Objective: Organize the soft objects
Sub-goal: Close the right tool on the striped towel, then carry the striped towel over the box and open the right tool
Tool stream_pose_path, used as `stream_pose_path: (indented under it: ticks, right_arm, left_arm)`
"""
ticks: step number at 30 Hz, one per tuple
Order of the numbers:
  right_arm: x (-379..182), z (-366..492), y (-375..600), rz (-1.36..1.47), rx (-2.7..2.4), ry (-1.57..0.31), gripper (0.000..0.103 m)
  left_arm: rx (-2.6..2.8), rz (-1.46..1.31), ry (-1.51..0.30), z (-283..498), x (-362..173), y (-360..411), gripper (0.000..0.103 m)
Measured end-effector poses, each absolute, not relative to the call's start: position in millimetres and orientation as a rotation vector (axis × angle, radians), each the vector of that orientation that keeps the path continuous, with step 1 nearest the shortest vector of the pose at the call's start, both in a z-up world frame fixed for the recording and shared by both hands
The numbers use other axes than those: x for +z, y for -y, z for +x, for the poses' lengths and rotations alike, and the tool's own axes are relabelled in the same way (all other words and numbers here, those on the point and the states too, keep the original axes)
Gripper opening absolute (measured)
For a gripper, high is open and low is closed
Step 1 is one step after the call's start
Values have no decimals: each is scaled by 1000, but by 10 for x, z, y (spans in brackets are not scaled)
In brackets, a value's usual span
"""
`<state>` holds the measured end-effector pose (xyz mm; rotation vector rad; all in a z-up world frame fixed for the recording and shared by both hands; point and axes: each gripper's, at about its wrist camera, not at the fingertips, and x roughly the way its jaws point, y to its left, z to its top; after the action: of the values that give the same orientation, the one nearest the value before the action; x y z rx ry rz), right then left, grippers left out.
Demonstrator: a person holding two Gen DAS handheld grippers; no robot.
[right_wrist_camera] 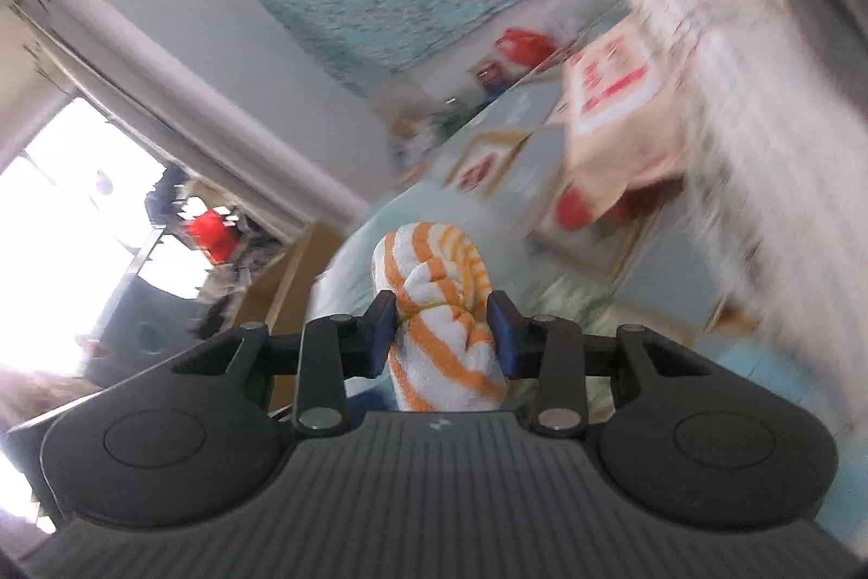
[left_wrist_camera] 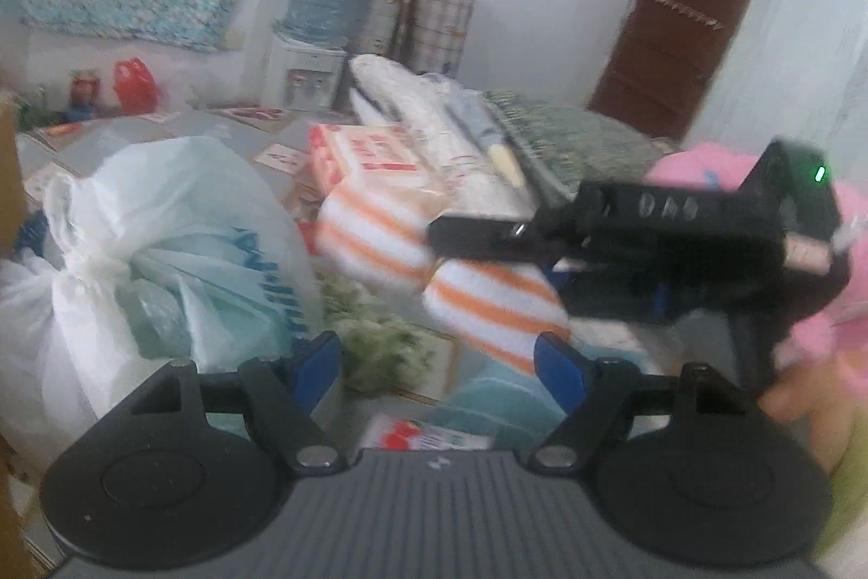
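Note:
My right gripper (right_wrist_camera: 442,321) is shut on an orange-and-white striped towel (right_wrist_camera: 434,297), rolled up and held in the air above the bed. In the left wrist view the same towel (left_wrist_camera: 412,264) hangs from the right gripper (left_wrist_camera: 488,248), which reaches in from the right. My left gripper (left_wrist_camera: 439,362) is open and empty, just below and in front of the towel. A folded teal towel (left_wrist_camera: 488,400) lies under it on the bed.
A white plastic bag (left_wrist_camera: 163,264) bulges at the left. A red-and-white printed package (left_wrist_camera: 374,161), a white fluffy blanket (left_wrist_camera: 417,118) and a green patterned cushion (left_wrist_camera: 580,139) lie behind. A pink soft item (left_wrist_camera: 705,166) sits at the right. A water dispenser (left_wrist_camera: 314,36) stands by the wall.

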<state>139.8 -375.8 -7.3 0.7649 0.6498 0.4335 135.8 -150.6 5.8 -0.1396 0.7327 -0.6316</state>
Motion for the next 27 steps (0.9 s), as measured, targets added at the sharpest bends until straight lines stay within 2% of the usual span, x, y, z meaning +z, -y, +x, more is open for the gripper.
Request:
stream_pose_path:
  ticks: [14,27]
  right_arm:
    - [259,761,3194,823,635,-613,36]
    - [707,808,2160,761,899,-671,37]
  left_arm:
    - [-672,-263,-663,808,440,979,79]
    - [-432,-161,-538,318,902,119,68]
